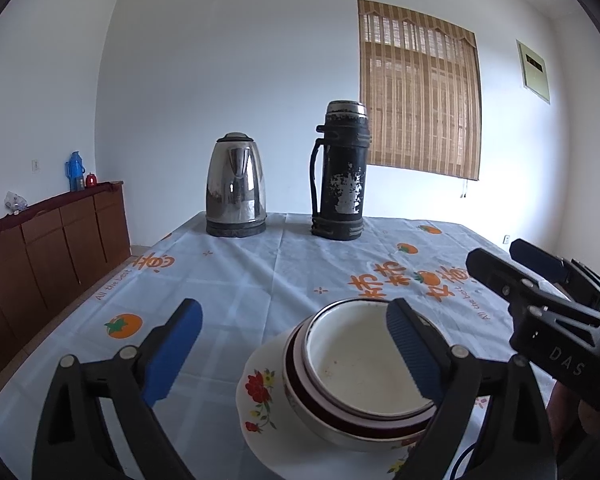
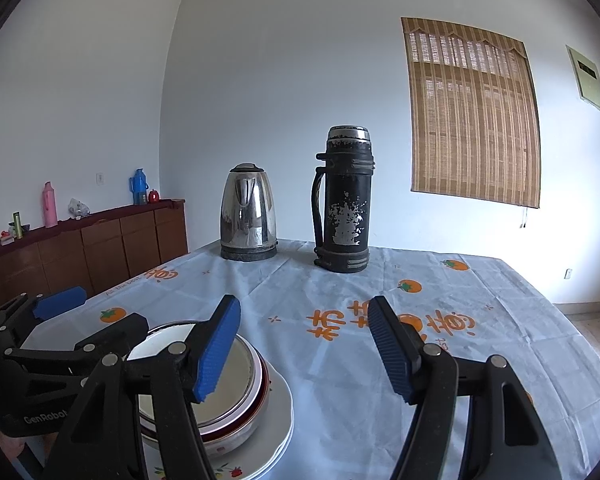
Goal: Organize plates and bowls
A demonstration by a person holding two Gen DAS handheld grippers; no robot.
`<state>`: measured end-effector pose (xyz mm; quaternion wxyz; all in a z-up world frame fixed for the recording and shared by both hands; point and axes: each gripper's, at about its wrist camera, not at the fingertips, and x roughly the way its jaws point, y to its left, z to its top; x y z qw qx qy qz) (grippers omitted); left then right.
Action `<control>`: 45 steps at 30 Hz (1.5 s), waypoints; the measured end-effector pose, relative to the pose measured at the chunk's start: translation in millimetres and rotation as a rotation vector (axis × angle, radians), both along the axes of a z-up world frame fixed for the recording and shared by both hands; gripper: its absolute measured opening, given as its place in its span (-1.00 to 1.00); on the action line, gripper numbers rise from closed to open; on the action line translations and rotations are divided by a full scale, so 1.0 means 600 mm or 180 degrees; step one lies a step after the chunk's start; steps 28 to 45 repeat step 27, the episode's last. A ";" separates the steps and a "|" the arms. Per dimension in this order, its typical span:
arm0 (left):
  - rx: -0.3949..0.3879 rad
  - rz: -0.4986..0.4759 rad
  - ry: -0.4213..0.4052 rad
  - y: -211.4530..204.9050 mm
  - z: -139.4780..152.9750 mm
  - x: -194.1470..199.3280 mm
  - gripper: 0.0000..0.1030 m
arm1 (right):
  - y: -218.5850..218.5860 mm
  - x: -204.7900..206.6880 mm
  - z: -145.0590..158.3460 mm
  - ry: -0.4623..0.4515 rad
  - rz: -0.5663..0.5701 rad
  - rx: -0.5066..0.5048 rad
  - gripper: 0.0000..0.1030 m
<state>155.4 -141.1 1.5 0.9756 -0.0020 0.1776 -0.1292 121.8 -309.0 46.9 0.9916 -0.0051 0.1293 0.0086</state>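
Stacked near the front of the surface (image 1: pixel 260 272), well in front of the kettle (image 1: pixel 236 186) and beside neither it nor the flask (image 1: pixel 340 172): bowls (image 1: pixel 360 364) nested on a floral plate (image 1: pixel 260 392). Probably hard, glossy, breakable and heavy together, so best taken by a rim, one piece at a time. Left claw (image 1: pixel 296 352) and right claw (image 2: pixel 304 348) both spread apart, gripping nothing; plate front cut off, bowl count unclear.

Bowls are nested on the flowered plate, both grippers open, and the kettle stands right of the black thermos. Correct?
Not quite. In both wrist views the kettle stands left of the thermos. The rest holds: bowls nested on the flowered plate, left gripper and right gripper open.
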 end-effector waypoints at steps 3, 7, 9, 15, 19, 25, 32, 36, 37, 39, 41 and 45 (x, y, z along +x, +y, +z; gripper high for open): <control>-0.0001 -0.0007 -0.0003 0.000 0.000 -0.001 0.85 | 0.001 -0.001 0.001 0.0001 -0.0003 -0.0005 0.32; -0.0008 0.0012 0.0019 0.002 0.000 0.001 0.85 | 0.000 0.000 0.001 0.0002 -0.0016 -0.0003 0.32; 0.0002 0.0011 0.0024 0.001 0.000 0.001 0.85 | 0.000 0.000 0.001 0.0005 -0.0020 -0.0004 0.32; 0.0072 0.0002 0.0012 -0.006 0.000 0.000 0.85 | -0.002 -0.002 0.000 -0.0004 -0.0029 -0.0019 0.32; 0.0057 0.0019 0.0011 -0.004 0.001 0.001 0.88 | -0.001 -0.004 0.001 -0.0005 -0.0028 -0.0025 0.32; 0.0045 0.0046 -0.0058 0.002 0.003 -0.002 0.88 | -0.001 -0.003 0.001 0.0009 -0.0028 -0.0031 0.32; 0.0049 0.0054 -0.0076 0.002 0.004 -0.003 0.88 | 0.000 -0.002 0.000 0.0018 -0.0025 -0.0038 0.32; 0.0049 0.0054 -0.0076 0.002 0.004 -0.003 0.88 | 0.000 -0.002 0.000 0.0018 -0.0025 -0.0038 0.32; 0.0049 0.0054 -0.0076 0.002 0.004 -0.003 0.88 | 0.000 -0.002 0.000 0.0018 -0.0025 -0.0038 0.32; 0.0049 0.0054 -0.0076 0.002 0.004 -0.003 0.88 | 0.000 -0.002 0.000 0.0018 -0.0025 -0.0038 0.32; 0.0049 0.0054 -0.0076 0.002 0.004 -0.003 0.88 | 0.000 -0.002 0.000 0.0018 -0.0025 -0.0038 0.32; 0.0049 0.0054 -0.0076 0.002 0.004 -0.003 0.88 | 0.000 -0.002 0.000 0.0018 -0.0025 -0.0038 0.32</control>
